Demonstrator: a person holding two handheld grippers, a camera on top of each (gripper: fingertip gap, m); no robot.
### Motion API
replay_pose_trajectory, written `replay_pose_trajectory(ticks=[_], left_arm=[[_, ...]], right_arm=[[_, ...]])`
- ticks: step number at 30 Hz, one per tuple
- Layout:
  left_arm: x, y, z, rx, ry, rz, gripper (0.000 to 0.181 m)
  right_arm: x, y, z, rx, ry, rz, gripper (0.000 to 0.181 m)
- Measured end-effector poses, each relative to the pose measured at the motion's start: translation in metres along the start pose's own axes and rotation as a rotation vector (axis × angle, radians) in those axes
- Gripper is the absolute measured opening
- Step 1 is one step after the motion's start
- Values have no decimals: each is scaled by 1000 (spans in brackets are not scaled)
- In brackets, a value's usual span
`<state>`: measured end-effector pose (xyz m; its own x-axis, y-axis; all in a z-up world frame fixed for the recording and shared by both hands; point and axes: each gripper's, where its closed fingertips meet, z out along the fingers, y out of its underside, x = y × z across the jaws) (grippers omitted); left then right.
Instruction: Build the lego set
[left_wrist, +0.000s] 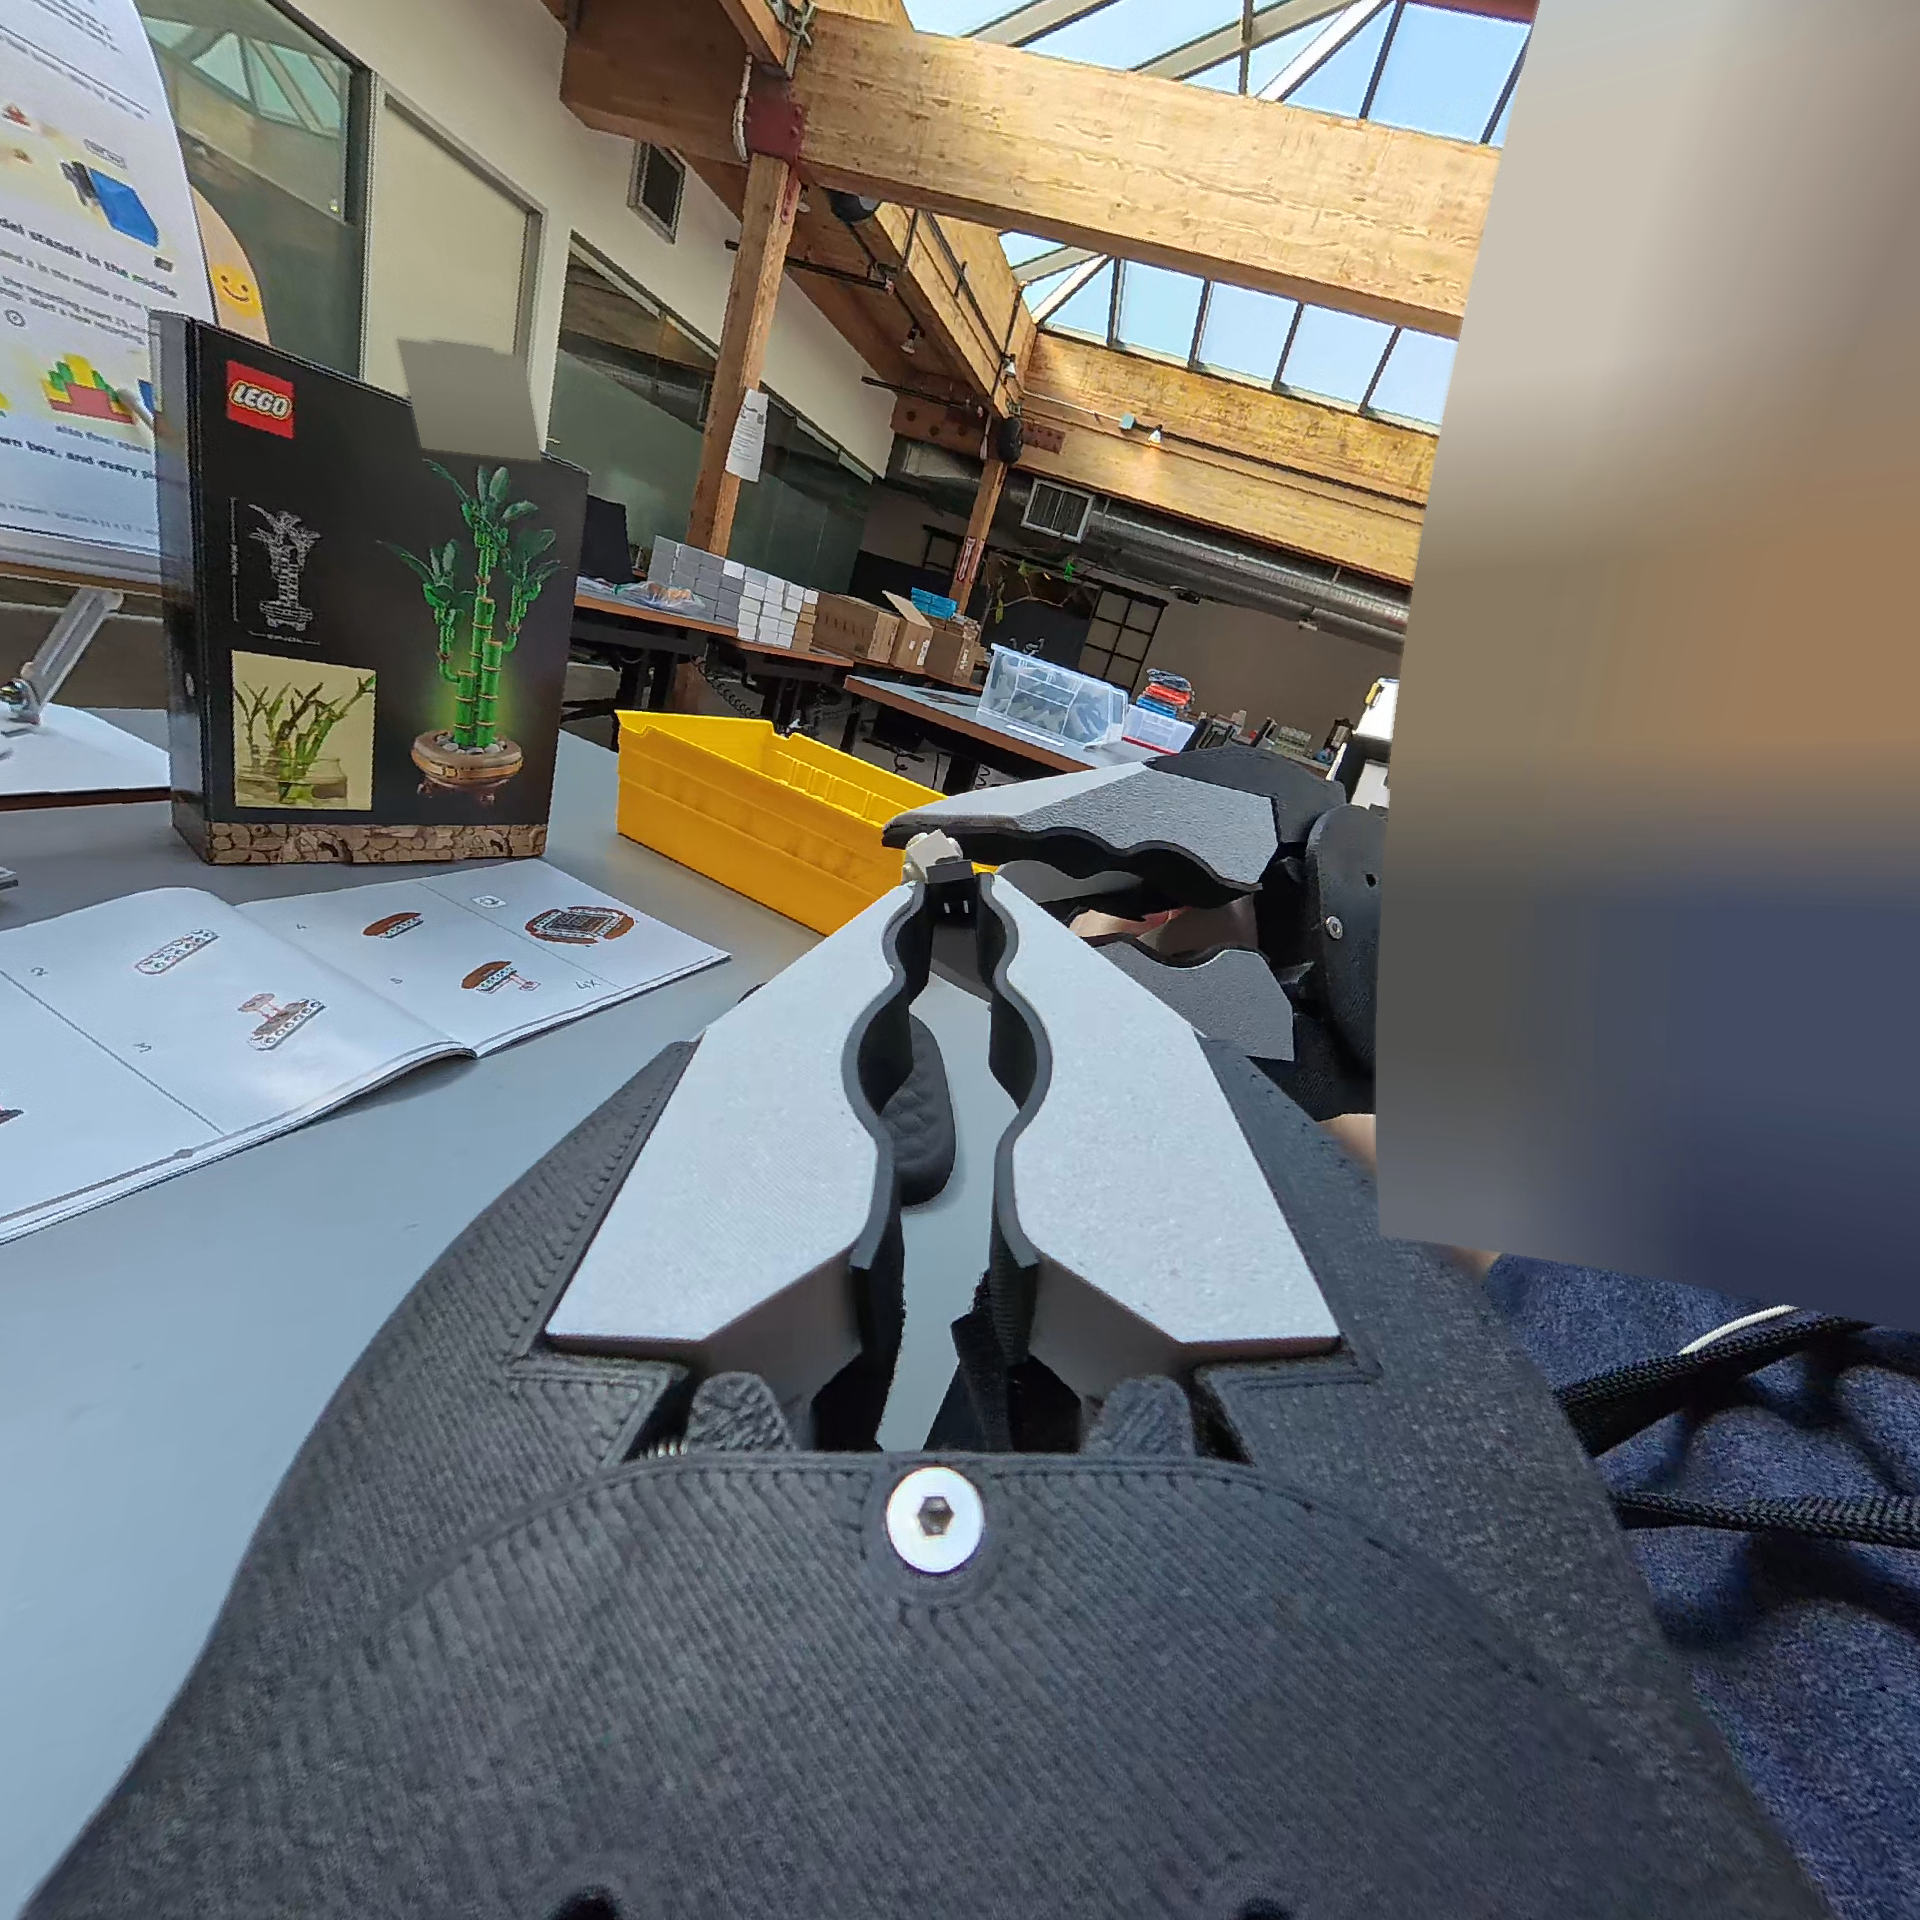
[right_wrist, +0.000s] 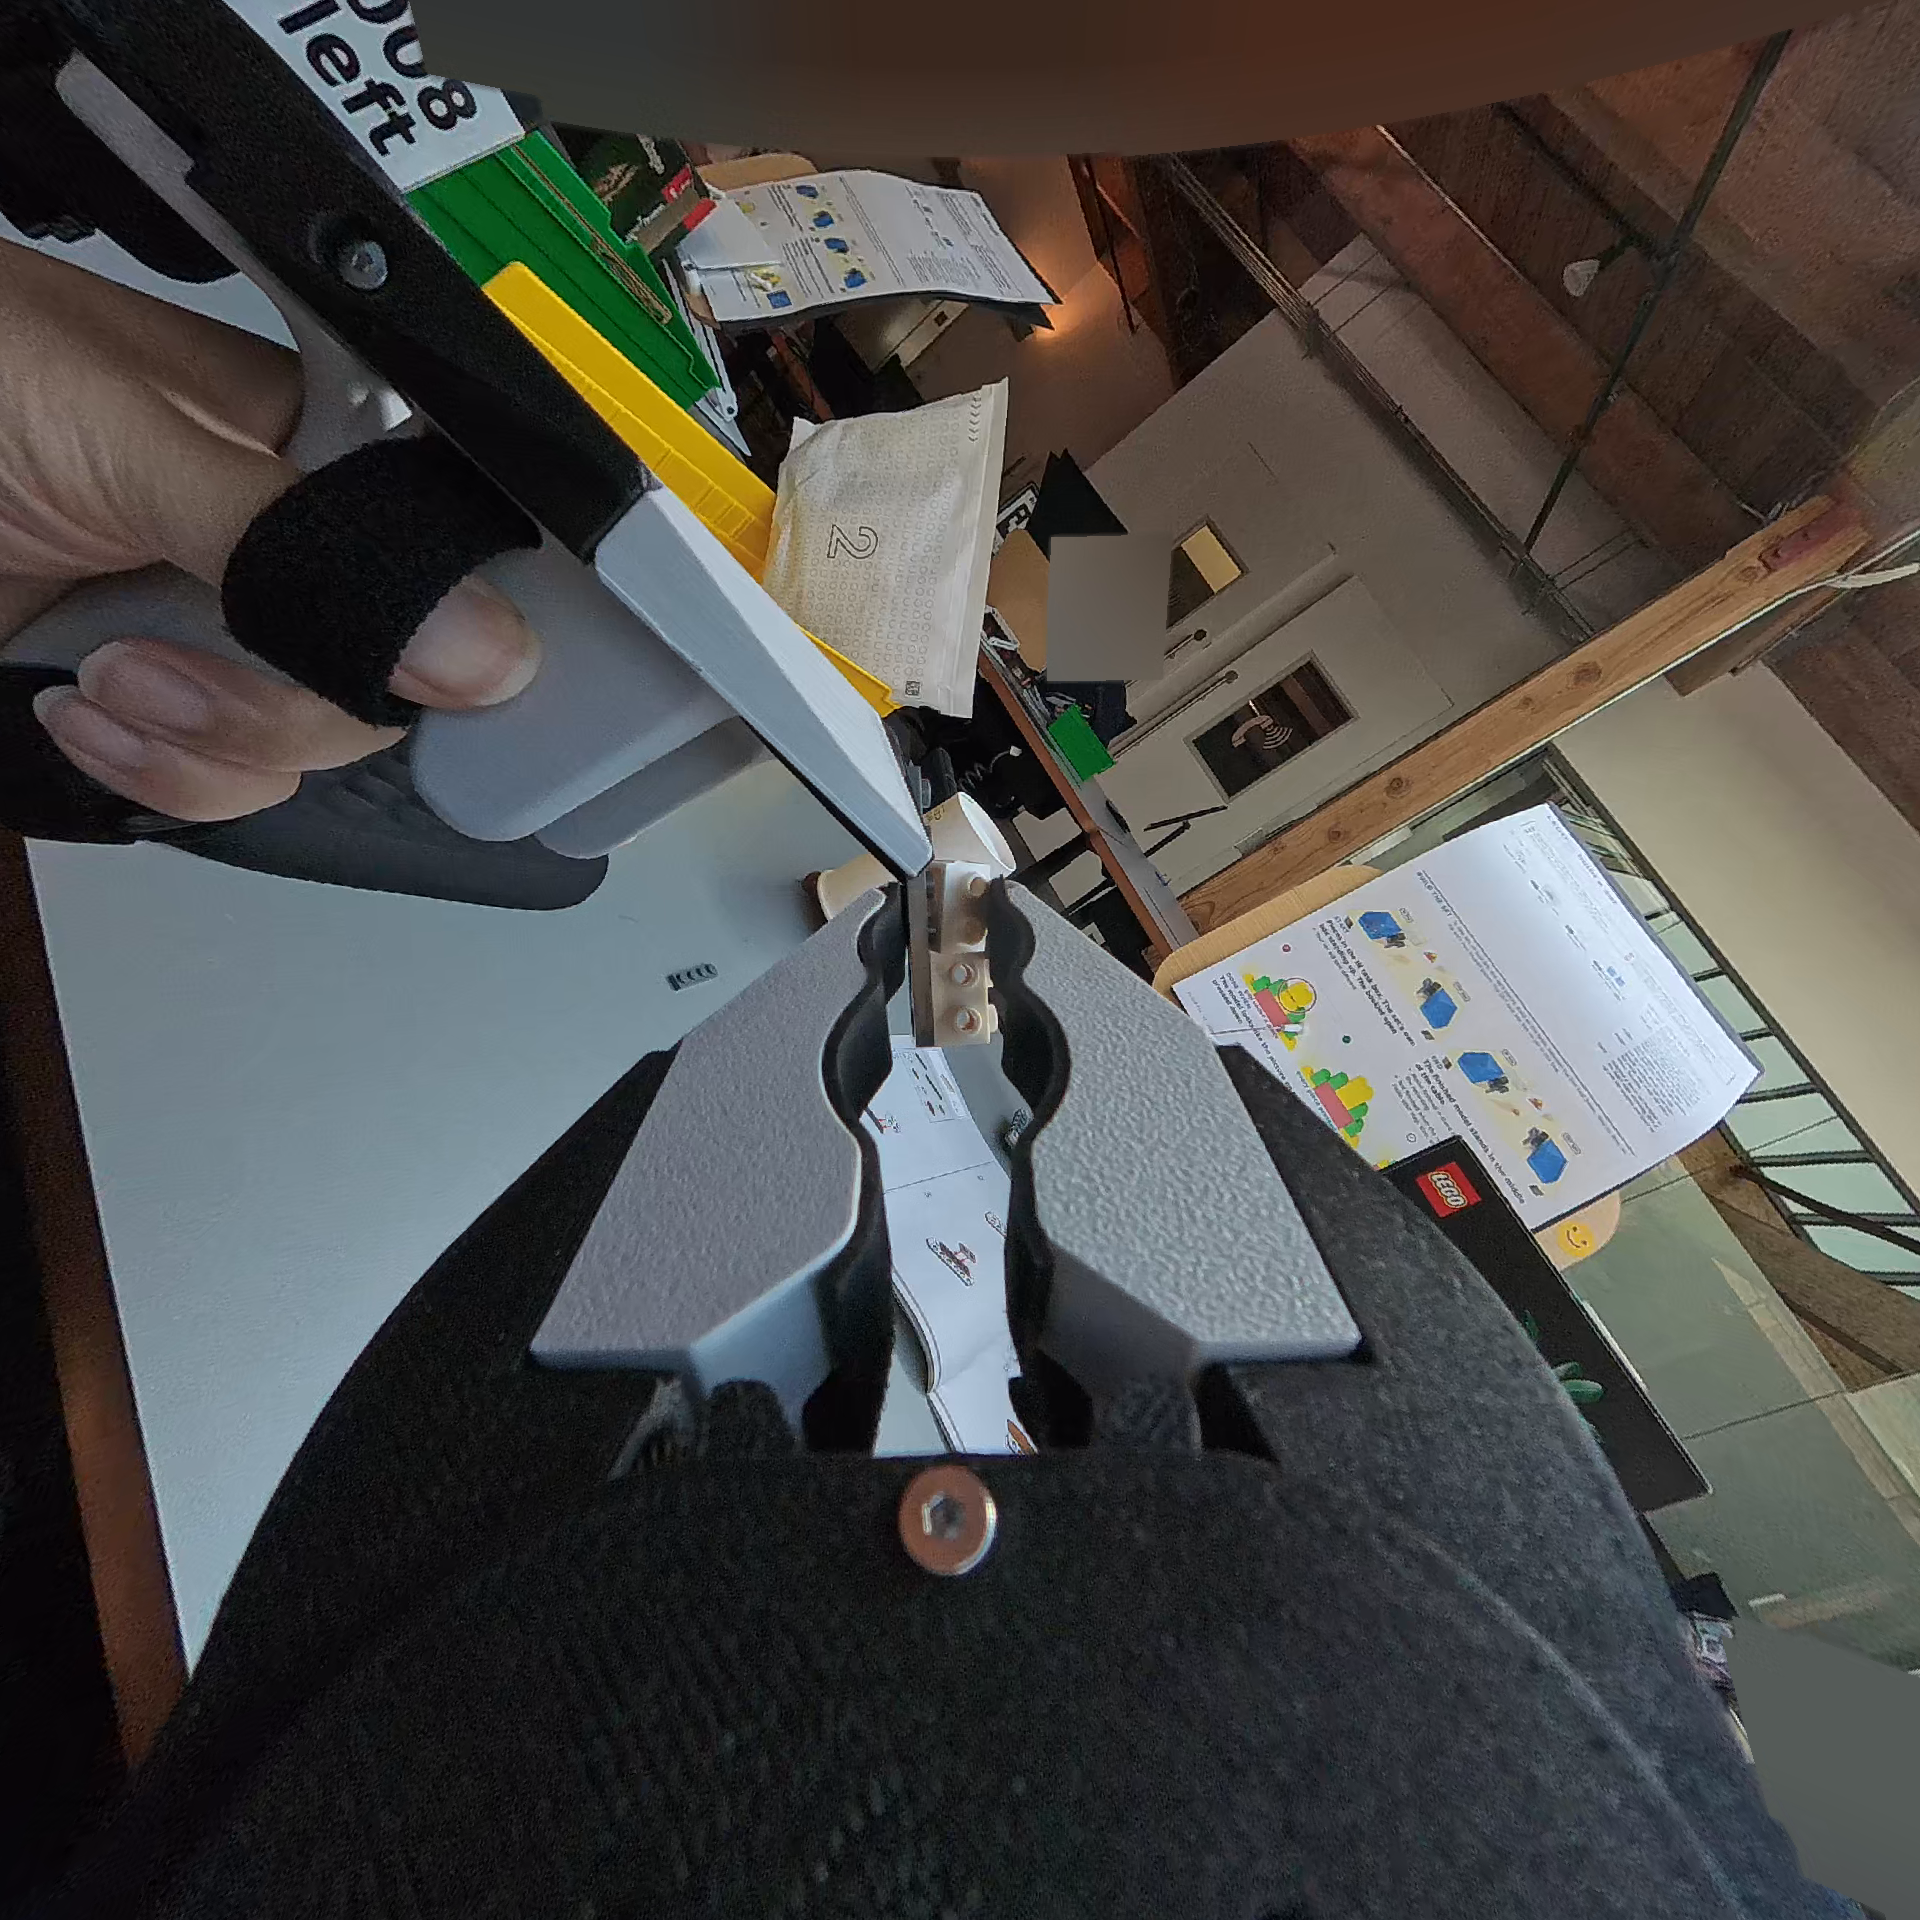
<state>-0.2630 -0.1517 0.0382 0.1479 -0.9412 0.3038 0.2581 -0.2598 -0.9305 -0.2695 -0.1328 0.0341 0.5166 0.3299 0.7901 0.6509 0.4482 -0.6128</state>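
Right wrist view: left gripper (right_wrist: 920, 868) entering from upper left, tip touching tan brick stack (right_wrist: 961, 971). Right gripper (right_wrist: 945, 961) clamped narrow on that stack at its fingertips, long axis running along the fingers, studs facing the right finger. Left wrist view: left gripper (left_wrist: 948, 902) pinched on a small black piece (left_wrist: 951, 902).

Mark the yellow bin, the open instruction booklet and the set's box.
yellow bin (left_wrist: 748, 805), left wrist view, its near side wall.
instruction booklet (left_wrist: 312, 997), left wrist view, middle of the open pages.
set box (left_wrist: 374, 644), left wrist view, its front face.
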Motion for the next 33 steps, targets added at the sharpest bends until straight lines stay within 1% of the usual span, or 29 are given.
replay_pose_trajectory(ticks=[9, 14, 17, 18, 20, 22, 27, 33], left_arm=[[-4, 0, 0, 23, -27, -15, 6], [-12, -6, -2, 59, -61, -54, 21], [-12, -1, 2, 20, -50, -91, 23], [-12, 2, 3, 6, -46, -104, 23], [-13, 1, 4, 12, -36, -128, 11], [-13, 0, 3, 25, -30, -138, 11], [-18, 7, 3, -18, -32, -175, 15], [-22, 15, 3, -85, -37, -204, 10]], right_arm=[[1, 3, 3, -22, 35, -52, 11], [-2, 4, 3, -23, 39, -77, 13], [-5, 4, 5, -27, 37, -98, 13], [-6, 4, 5, -29, 37, -105, 13], [-7, 7, 6, -35, 28, -111, 13], [-8, 7, 6, -35, 22, -108, 13], [-12, 11, 7, -45, -1, -117, 13], [-17, 19, 8, -70, -22, -140, 13]])
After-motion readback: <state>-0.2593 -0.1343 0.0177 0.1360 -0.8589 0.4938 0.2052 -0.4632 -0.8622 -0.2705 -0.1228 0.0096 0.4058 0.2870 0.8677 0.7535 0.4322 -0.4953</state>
